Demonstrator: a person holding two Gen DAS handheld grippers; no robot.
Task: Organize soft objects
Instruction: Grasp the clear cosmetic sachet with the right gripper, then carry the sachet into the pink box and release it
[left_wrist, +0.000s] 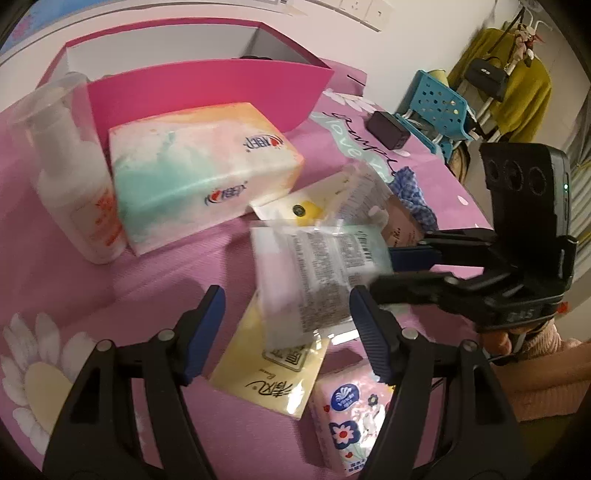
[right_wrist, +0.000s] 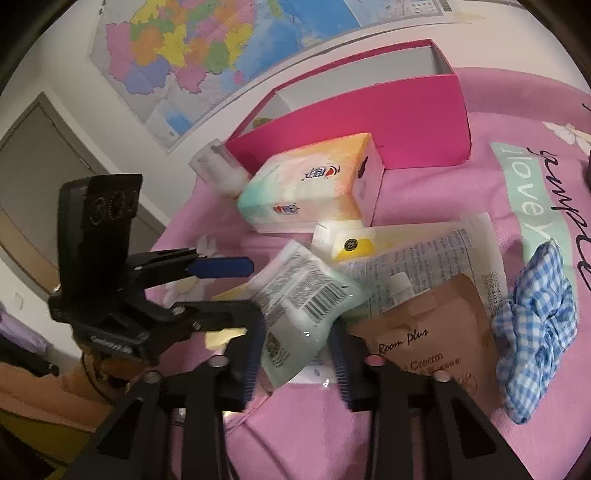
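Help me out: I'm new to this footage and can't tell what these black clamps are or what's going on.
No robot here: a person holds a two-finger gripper in each hand, each with a fisheye camera looking along its fingers. One picture is from the left gripper, whose jaws stand open over the pile; the other is from the right gripper, closed on a clear wipes packet. Each view also shows the other gripper. On the pink bedspread lie a tissue pack, a white bottle, a yellow tissue pack, a brown pouch, a checked scrunchie and an open pink box.
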